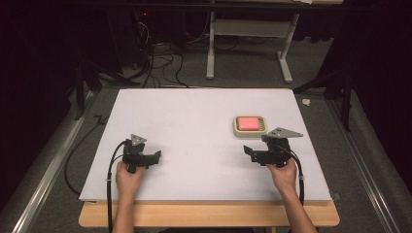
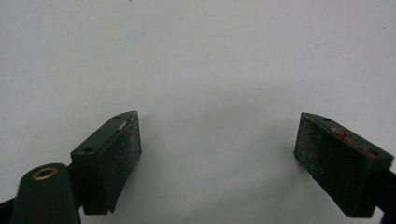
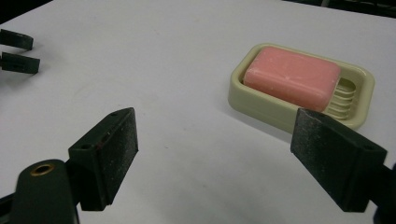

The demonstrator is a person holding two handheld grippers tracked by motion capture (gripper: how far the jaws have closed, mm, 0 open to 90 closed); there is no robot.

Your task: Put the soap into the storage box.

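White tabletop (image 1: 194,145): both grippers, left gripper (image 2: 217,144) and right gripper (image 3: 215,149), gaping, empty. Pink soap bar (image 3: 292,77) in cream soap dish (image 3: 261,100) at right's 1 o'clock; likely grasp across short sides.

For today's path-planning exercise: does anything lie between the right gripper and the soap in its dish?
Nothing visible does. The right gripper is open, with bare table between it and the soap in the dish.
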